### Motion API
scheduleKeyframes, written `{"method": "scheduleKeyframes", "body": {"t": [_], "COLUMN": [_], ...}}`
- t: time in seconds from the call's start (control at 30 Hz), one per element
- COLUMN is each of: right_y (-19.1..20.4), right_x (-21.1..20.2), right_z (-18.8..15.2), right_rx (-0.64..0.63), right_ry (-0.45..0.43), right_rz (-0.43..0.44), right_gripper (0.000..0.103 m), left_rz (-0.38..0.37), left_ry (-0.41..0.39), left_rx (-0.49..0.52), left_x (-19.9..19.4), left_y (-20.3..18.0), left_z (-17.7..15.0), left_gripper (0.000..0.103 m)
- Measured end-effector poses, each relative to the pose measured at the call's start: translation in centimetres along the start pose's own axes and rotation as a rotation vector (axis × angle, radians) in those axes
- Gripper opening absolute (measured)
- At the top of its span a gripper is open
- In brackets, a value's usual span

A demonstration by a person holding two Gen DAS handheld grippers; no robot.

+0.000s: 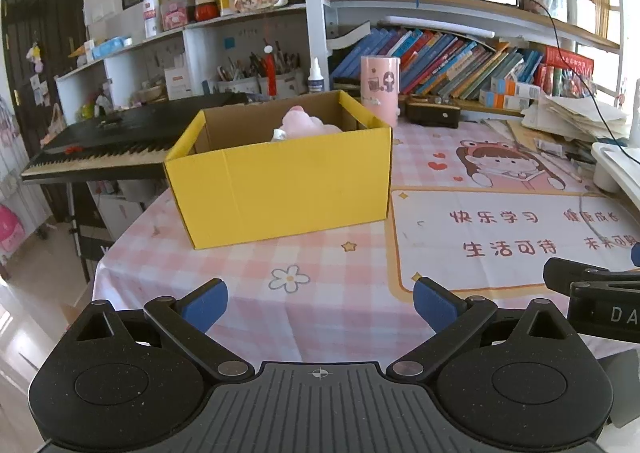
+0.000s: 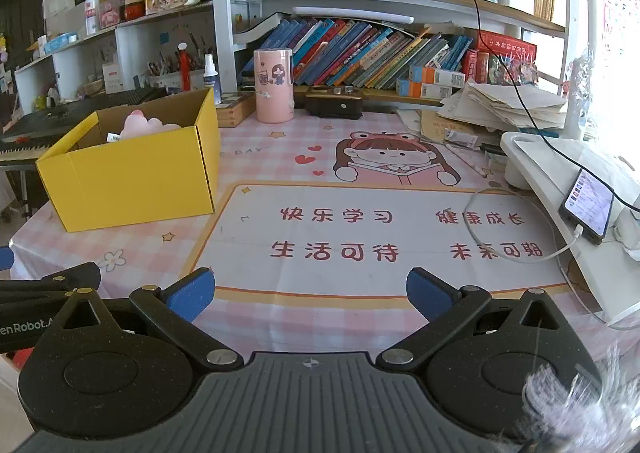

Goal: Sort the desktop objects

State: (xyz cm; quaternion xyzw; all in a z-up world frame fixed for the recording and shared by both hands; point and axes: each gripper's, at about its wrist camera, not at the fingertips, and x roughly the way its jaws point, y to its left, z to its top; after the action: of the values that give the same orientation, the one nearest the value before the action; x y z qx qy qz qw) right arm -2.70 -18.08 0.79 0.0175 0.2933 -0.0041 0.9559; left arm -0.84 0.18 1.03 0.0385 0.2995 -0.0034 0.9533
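A yellow cardboard box [image 1: 280,189] stands open on the pink checked desk mat, also in the right wrist view [image 2: 132,181]. A pink plush toy [image 1: 304,123] lies inside it, beside a small white item [image 1: 279,134]; the plush also shows in the right wrist view [image 2: 144,123]. My left gripper [image 1: 320,303] is open and empty, low over the desk's front edge, well short of the box. My right gripper [image 2: 310,295] is open and empty over the printed mat, to the right of the box. Its body shows at the right edge of the left wrist view [image 1: 592,285].
A pink cylindrical holder [image 2: 274,85] and a dark case [image 2: 334,103] stand at the back by rows of books. A paper stack [image 2: 508,101], a white stand [image 2: 560,157], a charging phone [image 2: 588,205] and a cable [image 2: 480,205] lie at the right. A keyboard [image 1: 120,141] sits left of the desk.
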Motion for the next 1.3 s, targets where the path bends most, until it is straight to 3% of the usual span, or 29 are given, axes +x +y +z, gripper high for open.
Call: {"method": "scheduleKeyframes", "body": {"t": [1.3], "right_y": [-0.5], "right_x": [0.9], "right_z": [0.0], "right_rx": [-0.009], "right_ry": [0.037], "right_rz": [-0.015], "right_gripper": [0.103], "left_rz": [-0.03], "left_ry": [0.017], "left_rx": [-0.045], "left_x": [0.9], "left_y": [-0.2], "left_z": [0.3], "left_gripper": [0.101]}}
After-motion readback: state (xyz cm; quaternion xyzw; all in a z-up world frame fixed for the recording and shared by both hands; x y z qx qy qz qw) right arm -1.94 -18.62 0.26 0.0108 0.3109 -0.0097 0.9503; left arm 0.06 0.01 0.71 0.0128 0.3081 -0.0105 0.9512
